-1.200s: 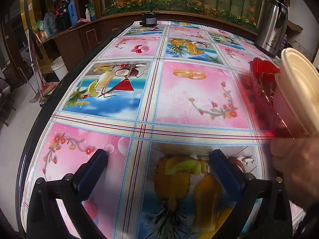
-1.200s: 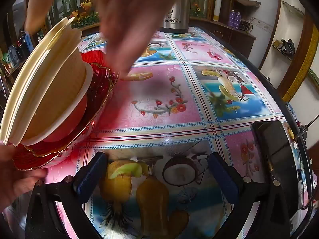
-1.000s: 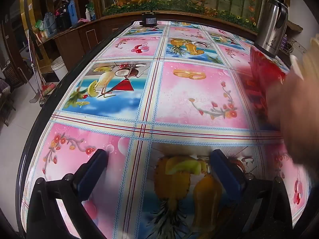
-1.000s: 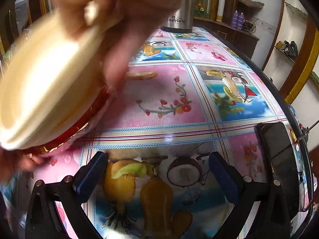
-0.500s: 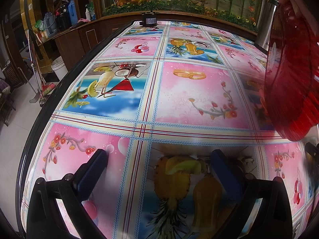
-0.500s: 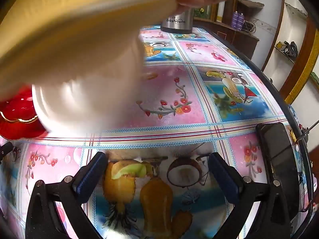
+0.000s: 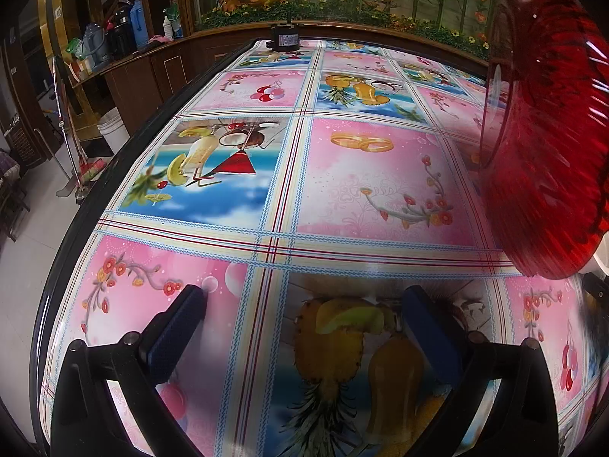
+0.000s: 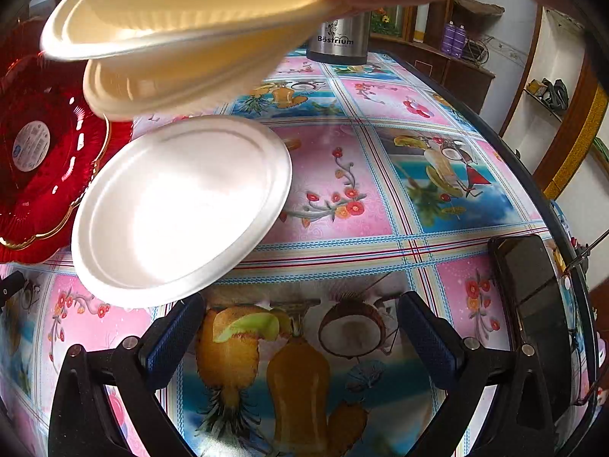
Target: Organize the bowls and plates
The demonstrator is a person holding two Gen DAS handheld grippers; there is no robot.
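Observation:
A white plate (image 8: 179, 205) lies on the table just beyond my right gripper (image 8: 300, 327), which is open and empty. Bare hands hold cream plates and bowls (image 8: 182, 38) in the air above it. A red glass plate (image 8: 42, 160) is at the left of the right wrist view, held tilted; in the left wrist view it (image 7: 544, 133) fills the right edge, raised off the table. My left gripper (image 7: 304, 323) is open and empty, low over the tablecloth.
The table (image 7: 266, 175) has a glossy fruit-and-flower cloth. A steel thermos (image 8: 337, 42) stands at the far side. A dark phone (image 8: 533, 289) lies near the right edge. A small black device (image 7: 285, 40) sits at the far end.
Hands lifted the stack of dishes off the table and split it. A white plate now lies on the table; the red plate is raised and tilted. Both grippers stayed still.

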